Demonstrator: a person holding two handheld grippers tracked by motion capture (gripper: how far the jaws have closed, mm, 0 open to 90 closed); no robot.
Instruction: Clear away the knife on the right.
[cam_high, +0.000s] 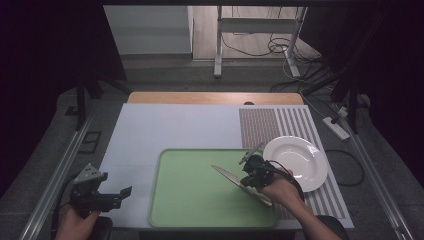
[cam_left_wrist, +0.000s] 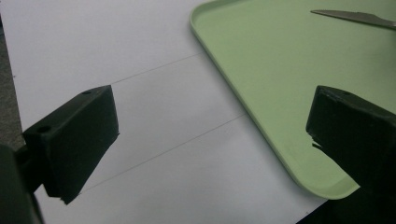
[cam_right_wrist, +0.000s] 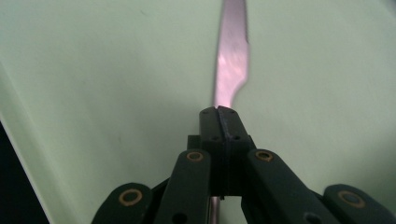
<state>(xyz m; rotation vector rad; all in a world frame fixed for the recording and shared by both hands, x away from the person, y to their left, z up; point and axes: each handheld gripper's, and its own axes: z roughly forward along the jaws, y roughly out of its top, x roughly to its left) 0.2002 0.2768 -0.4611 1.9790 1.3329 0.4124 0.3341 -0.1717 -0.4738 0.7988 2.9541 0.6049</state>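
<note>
A table knife (cam_high: 227, 175) lies slanted over the right half of the green tray (cam_high: 195, 200), blade tip toward the tray's middle. My right gripper (cam_high: 246, 181) is shut on the knife near where blade meets handle. In the right gripper view the jaws (cam_right_wrist: 218, 116) are pressed together on the knife (cam_right_wrist: 231, 60), and the blade runs up and away over the tray (cam_right_wrist: 116, 70). My left gripper (cam_high: 122, 194) stands open over the white mat left of the tray, with nothing between its jaws (cam_left_wrist: 210, 126). The left gripper view also takes in the tray's corner (cam_left_wrist: 280, 70) and the knife's tip (cam_left_wrist: 355, 17).
A white plate (cam_high: 295, 160) sits right of the tray on a striped mat (cam_high: 300, 122). The white mat (cam_high: 170, 125) covers the table behind and left of the tray. A wooden table edge (cam_high: 215, 97) runs along the back, with desk legs and cables on the floor beyond.
</note>
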